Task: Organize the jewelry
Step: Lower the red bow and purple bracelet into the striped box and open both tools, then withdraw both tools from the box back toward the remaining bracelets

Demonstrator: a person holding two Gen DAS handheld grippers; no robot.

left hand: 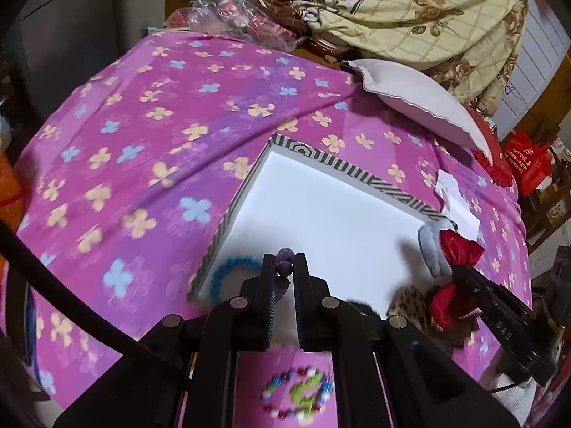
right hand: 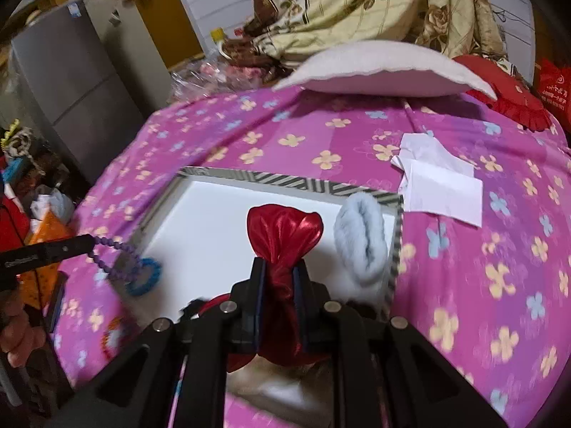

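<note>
The left tongs [left hand: 284,267] are clamped on a purple bead string [left hand: 285,265], which hangs over the box's eight o'clock edge. The right tongs [right hand: 279,267] are pinched tight on a red satin scrunchie [right hand: 283,235], held above the white-floored box [right hand: 232,207] with its striped rim. That box sits on the bed's pink flowered sheet [right hand: 464,249]. Inside it, a blue scrunchie [right hand: 147,274] lies at eight o'clock and a fluffy pale-grey scrunchie [right hand: 360,235] at three. White papers [right hand: 439,185] lie at two o'clock outside the box.
</note>
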